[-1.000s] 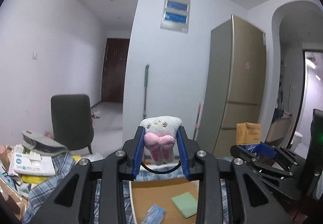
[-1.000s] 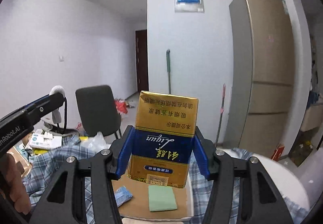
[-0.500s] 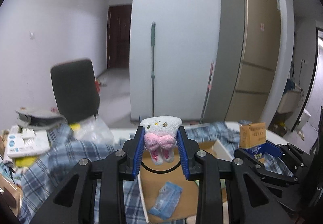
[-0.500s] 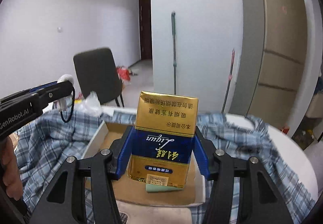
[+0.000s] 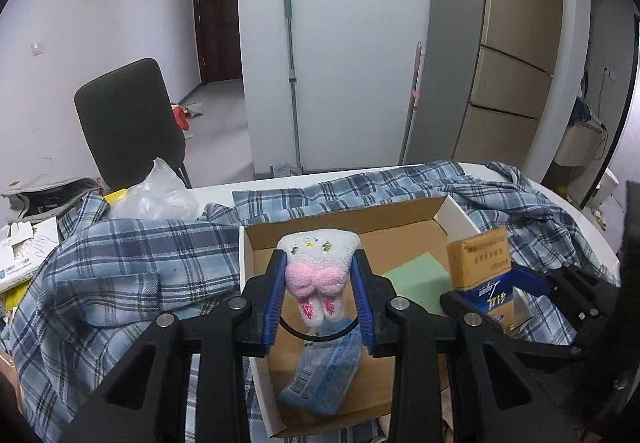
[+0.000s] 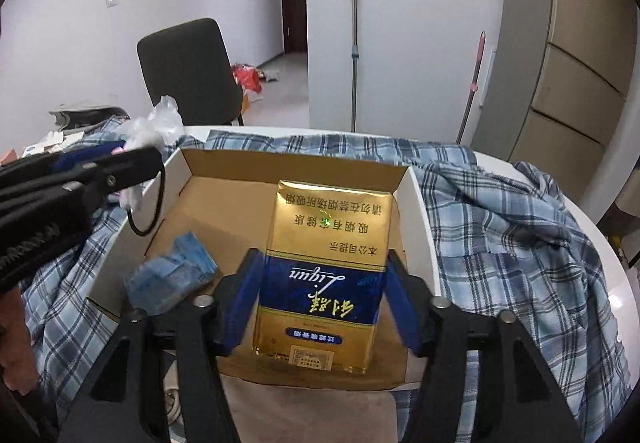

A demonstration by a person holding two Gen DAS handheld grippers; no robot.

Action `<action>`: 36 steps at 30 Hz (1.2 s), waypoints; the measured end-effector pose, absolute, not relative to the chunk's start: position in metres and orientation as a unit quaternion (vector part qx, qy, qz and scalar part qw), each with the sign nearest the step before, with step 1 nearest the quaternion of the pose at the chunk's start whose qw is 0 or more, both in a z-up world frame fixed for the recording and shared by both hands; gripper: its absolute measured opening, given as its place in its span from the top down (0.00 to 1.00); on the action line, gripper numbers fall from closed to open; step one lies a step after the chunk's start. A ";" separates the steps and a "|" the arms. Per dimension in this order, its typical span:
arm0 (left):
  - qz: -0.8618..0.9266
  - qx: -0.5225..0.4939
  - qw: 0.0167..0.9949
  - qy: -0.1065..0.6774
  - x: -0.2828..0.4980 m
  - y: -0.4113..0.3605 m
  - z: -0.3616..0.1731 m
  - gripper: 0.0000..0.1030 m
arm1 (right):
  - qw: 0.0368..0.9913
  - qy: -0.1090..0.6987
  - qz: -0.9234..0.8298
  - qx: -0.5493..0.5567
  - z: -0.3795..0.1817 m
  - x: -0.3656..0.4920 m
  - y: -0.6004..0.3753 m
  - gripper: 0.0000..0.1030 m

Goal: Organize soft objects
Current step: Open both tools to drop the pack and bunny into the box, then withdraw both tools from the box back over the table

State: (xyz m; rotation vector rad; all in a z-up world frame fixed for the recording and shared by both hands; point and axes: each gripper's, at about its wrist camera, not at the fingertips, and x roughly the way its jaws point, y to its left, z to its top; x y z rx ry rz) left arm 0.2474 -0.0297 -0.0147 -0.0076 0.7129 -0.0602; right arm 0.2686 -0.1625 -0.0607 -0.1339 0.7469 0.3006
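Note:
My left gripper (image 5: 319, 283) is shut on a small white and pink plush toy (image 5: 318, 271) and holds it above the left part of an open cardboard box (image 5: 256, 243). My right gripper (image 6: 322, 283) is shut on a gold and blue cigarette carton (image 6: 324, 275) above the right part of the same box (image 6: 416, 211). Inside the box lie a blue tissue pack (image 5: 324, 375), also in the right wrist view (image 6: 168, 279), and a green sponge (image 5: 416, 279). The right gripper with the carton (image 5: 480, 267) shows at the right of the left wrist view.
The box sits on a blue plaid cloth (image 5: 120, 275) spread over a white round table (image 6: 616, 283). A dark chair (image 5: 128, 119) stands behind the table. A clear plastic bag (image 5: 156, 195) and papers (image 5: 20, 255) lie at the left. A fridge (image 5: 516, 43) stands at the back right.
Both grippers have tilted down and moved forward over the box with their objects still held. The box, tissue pack and sponge have come into fuller view.

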 end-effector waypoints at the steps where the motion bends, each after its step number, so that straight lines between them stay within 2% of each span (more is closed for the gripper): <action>1: -0.030 -0.006 0.937 0.348 0.247 -0.029 -0.015 0.26 | 0.918 0.364 0.144 -0.065 -0.063 0.270 -0.162 0.28; 2: -0.030 -0.009 0.937 0.347 0.247 -0.028 -0.015 0.21 | 0.920 0.361 0.140 -0.065 -0.062 0.269 -0.163 0.23; 3: -0.030 -0.013 0.938 0.344 0.247 -0.028 -0.014 0.19 | 0.921 0.357 0.139 -0.064 -0.062 0.268 -0.164 0.23; 7: -0.004 -0.004 0.949 0.315 0.241 -0.025 -0.007 0.19 | 0.922 0.357 0.140 -0.055 -0.058 0.269 -0.167 0.23; 19: -0.018 -0.017 0.954 0.299 0.231 -0.023 0.011 0.19 | 0.933 0.328 0.137 -0.054 -0.033 0.262 -0.169 0.23; 31: 0.002 -0.006 0.976 0.216 0.169 -0.038 0.084 0.19 | 0.963 0.234 0.128 -0.040 0.049 0.208 -0.179 0.23; 36: 0.026 0.008 0.984 0.178 0.127 -0.038 0.111 0.19 | 0.968 0.211 0.130 -0.036 0.069 0.174 -0.185 0.17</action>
